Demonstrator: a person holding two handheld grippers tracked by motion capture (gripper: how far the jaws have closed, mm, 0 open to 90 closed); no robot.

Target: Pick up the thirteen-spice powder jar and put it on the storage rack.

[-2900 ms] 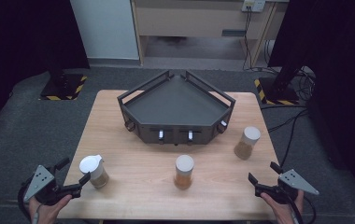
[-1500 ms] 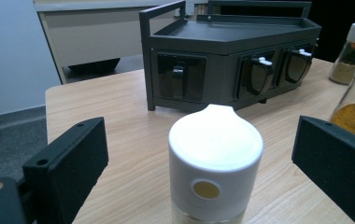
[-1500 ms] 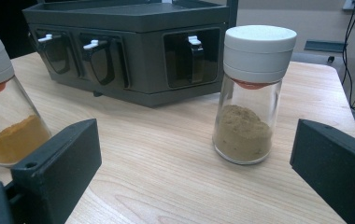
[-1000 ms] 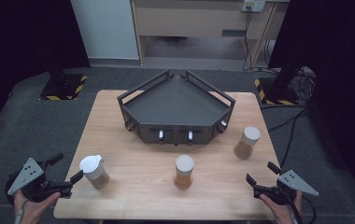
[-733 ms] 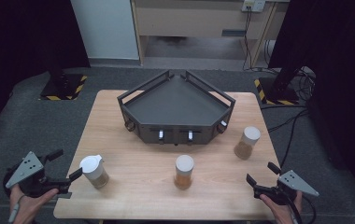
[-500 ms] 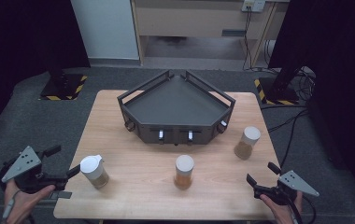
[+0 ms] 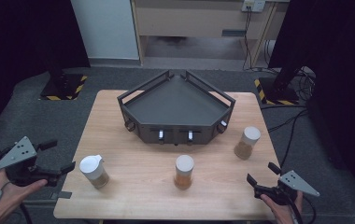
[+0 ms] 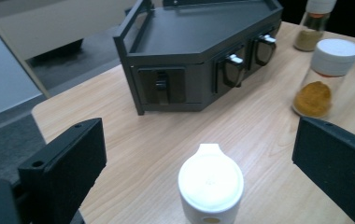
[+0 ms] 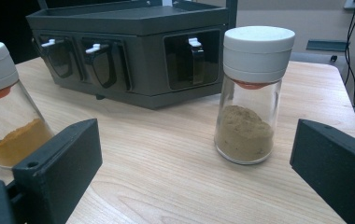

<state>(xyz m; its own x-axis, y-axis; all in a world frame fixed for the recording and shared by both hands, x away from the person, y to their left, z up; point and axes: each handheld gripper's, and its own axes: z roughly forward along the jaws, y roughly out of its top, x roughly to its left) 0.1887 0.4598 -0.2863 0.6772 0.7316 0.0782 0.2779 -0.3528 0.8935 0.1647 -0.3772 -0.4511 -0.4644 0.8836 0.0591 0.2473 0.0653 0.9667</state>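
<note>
1. Lying off the table's left edge, the left gripper (image 7: 56,158) is held in the person's left hand (image 7: 7,193); its jaws are spread wide and nothing is clamped between them.
2. A white-lidded jar (image 8: 210,186) is seen in the left gripper view standing upright on the table (image 7: 138,196), centred in the gap between the two jaws and just ahead of them, touched by neither.
3. In the high view the same jar (image 7: 94,171) is placed just beyond the left fingertips, near the table's front left corner.
4. The right gripper (image 7: 262,179) is held in the right hand (image 7: 280,210) at the front right edge of the table; its jaws are also wide apart and empty.
5. A jar of tan powder (image 9: 252,95) is seen in the right gripper view between the lines of the two jaws, nearer the right one, well ahead of the tips and untouched.
6. A jar of orange powder (image 9: 5,107) is found beside the left jaw in that view, partly cut off by the frame edge.
7. A dark grey angular rack (image 7: 175,109) with a row of latches on its front is set farther out past all three jars, well apart from both sets of fingers.
</note>
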